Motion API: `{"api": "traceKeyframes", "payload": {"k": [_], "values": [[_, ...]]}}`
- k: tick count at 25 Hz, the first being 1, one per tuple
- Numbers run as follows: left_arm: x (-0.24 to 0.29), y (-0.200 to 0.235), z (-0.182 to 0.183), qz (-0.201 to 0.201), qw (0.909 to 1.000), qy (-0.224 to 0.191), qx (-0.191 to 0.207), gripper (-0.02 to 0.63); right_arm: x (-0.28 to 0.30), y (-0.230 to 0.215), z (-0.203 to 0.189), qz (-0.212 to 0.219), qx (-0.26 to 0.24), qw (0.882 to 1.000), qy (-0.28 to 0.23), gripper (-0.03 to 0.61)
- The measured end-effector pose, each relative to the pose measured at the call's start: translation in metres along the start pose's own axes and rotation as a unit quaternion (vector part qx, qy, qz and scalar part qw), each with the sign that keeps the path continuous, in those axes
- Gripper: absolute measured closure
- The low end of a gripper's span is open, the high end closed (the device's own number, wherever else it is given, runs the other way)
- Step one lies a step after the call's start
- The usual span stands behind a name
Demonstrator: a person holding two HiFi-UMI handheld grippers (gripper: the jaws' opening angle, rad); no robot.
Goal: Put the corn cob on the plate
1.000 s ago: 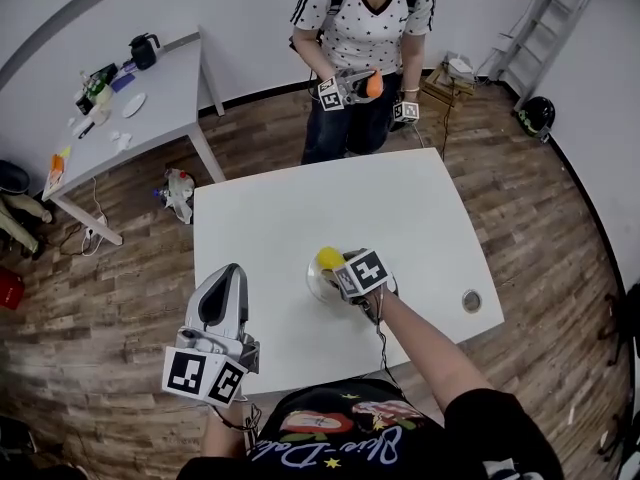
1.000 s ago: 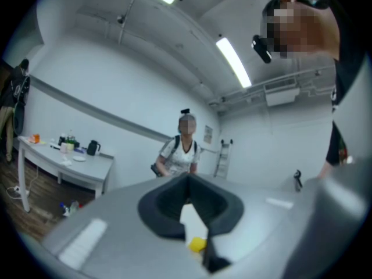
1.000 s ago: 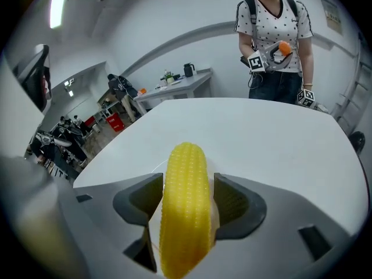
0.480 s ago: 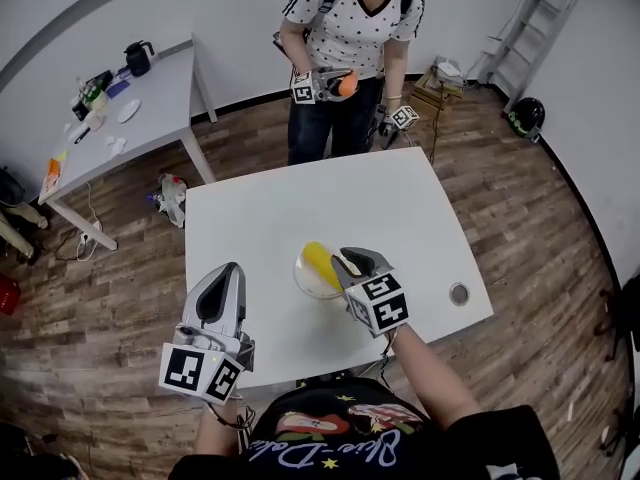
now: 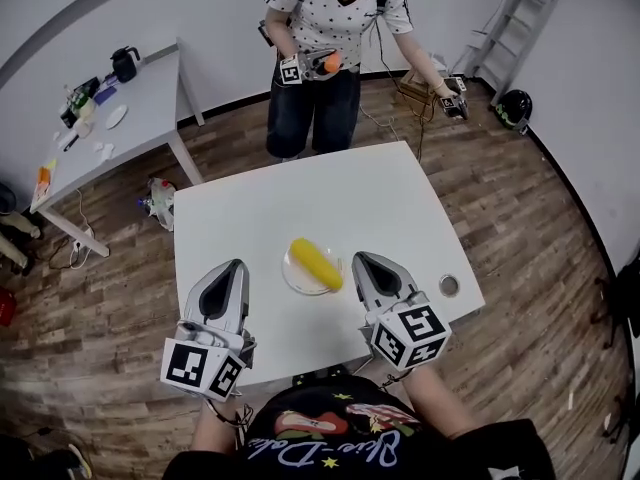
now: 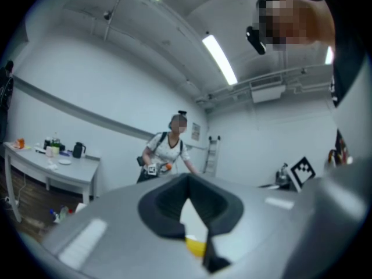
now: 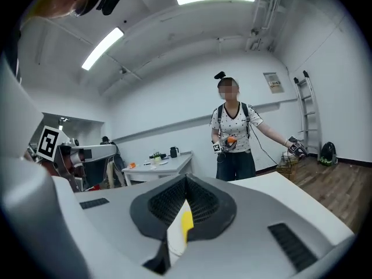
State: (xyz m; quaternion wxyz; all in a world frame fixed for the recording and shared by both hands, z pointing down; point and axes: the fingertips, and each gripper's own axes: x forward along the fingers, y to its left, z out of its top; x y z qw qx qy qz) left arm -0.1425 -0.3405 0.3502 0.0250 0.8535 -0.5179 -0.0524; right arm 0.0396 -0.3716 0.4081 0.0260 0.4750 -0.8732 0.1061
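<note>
Yellow corn cob point(image 5: 316, 264) on plate point(image 5: 290, 273); disc point(image 5: 449, 286) near table point(image 5: 350, 198) edge

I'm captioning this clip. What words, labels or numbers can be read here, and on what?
Black shirt: cursive script, partly cut off, too unclear to quote.
Wall sign: too small to read.
Cubes on the left gripper and right gripper: square patterns only, no words.

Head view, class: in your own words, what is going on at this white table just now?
A person holds a gripper in each hand at the near side of the white table. The corn cob lies on the plate in the middle, and neither gripper touches it. The left gripper and the right gripper hang either side of the plate, both shut and holding nothing. The corn looks already placed.
</note>
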Motion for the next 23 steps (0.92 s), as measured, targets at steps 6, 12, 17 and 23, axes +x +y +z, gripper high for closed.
{"api": "traceKeyframes", "payload": {"k": [6, 12, 17, 23], "values": [[0.000, 0.000, 0.001, -0.005, 1.0000, 0.000, 0.000, 0.611, -0.006, -0.005, 0.002, -0.020, 0.003, 1.000, -0.007, 0.566], [-0.004, -0.001, 0.000, -0.008, 1.0000, 0.002, 0.003, 0.611, -0.010, -0.014, -0.005, -0.048, 0.008, 0.999, -0.004, 0.566], [-0.007, 0.001, 0.001, -0.005, 1.0000, 0.001, 0.007, 0.611, -0.009, -0.012, -0.006, -0.040, 0.028, 0.999, -0.003, 0.565], [-0.005, 0.002, 0.002, -0.007, 1.0000, -0.001, 0.007, 0.611, -0.005, -0.017, -0.006, -0.047, 0.022, 0.999, 0.006, 0.566]]}}
